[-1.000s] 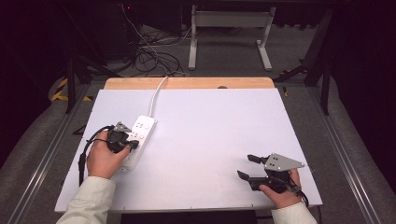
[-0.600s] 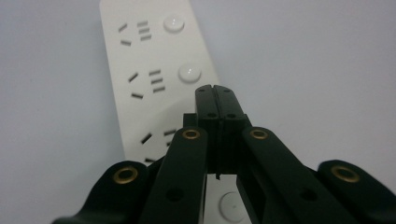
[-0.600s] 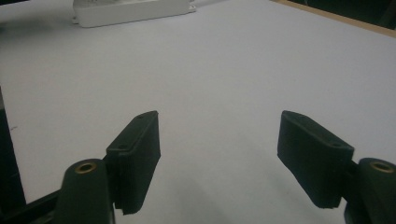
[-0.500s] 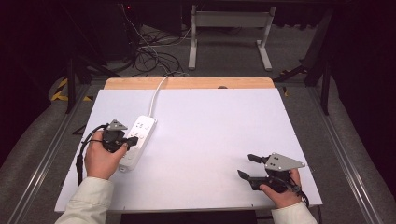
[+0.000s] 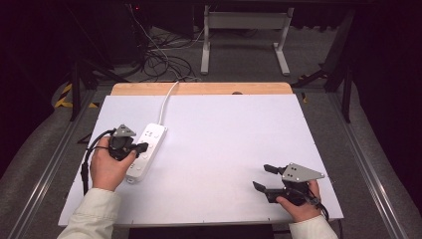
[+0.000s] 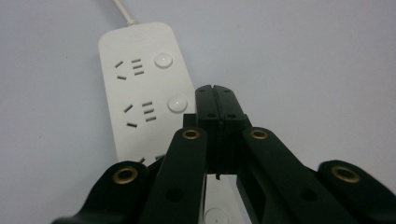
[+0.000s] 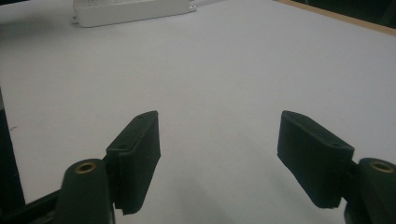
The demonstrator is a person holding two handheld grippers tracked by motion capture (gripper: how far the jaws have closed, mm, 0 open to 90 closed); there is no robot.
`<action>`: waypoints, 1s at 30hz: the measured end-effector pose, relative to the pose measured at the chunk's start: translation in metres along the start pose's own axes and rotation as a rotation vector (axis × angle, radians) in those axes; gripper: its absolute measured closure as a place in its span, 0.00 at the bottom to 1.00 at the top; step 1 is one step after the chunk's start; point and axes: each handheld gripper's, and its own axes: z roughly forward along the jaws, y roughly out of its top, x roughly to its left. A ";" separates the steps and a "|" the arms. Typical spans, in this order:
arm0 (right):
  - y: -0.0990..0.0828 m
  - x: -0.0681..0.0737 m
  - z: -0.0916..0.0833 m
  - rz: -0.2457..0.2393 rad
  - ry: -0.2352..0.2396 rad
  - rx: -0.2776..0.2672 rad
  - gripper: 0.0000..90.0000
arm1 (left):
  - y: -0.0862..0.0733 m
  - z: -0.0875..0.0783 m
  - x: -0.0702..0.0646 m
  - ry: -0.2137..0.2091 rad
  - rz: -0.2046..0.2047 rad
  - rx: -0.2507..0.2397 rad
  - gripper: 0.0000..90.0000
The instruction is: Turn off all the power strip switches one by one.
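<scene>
A white power strip (image 5: 155,132) lies at the left of the white table, its cord (image 5: 168,97) running to the far edge. My left gripper (image 5: 143,147) is over the strip's middle with its jaws pressed together and nothing between them. In the left gripper view the shut tips (image 6: 215,93) sit just right of the second round button (image 6: 176,103) of the strip (image 6: 135,88); I cannot tell whether they touch it. My right gripper (image 5: 261,177) rests near the front right of the table, open and empty. Its pads (image 7: 140,140) stand wide apart over bare table, with the strip (image 7: 135,11) far off.
The white sheet (image 5: 229,139) covers a wooden table whose bare strip (image 5: 209,88) shows at the far edge. Cables (image 5: 159,59) and a metal stand (image 5: 244,40) lie on the floor beyond. Metal rails (image 5: 368,164) run along both sides.
The left hand has shifted slightly to the left over the power strip, jaws still shut. The right gripper has not moved.
</scene>
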 end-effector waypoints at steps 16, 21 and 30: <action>0.000 0.000 -0.002 -0.002 0.000 -0.007 0.34 | 0.027 0.026 0.014 0.013 -0.011 0.052 1.00; 0.000 0.000 -0.002 -0.001 0.000 -0.004 0.34 | 0.025 0.033 0.018 0.010 -0.021 0.069 1.00; 0.000 0.000 -0.002 -0.003 -0.003 -0.004 0.34 | 0.024 0.036 0.018 0.010 -0.012 0.091 1.00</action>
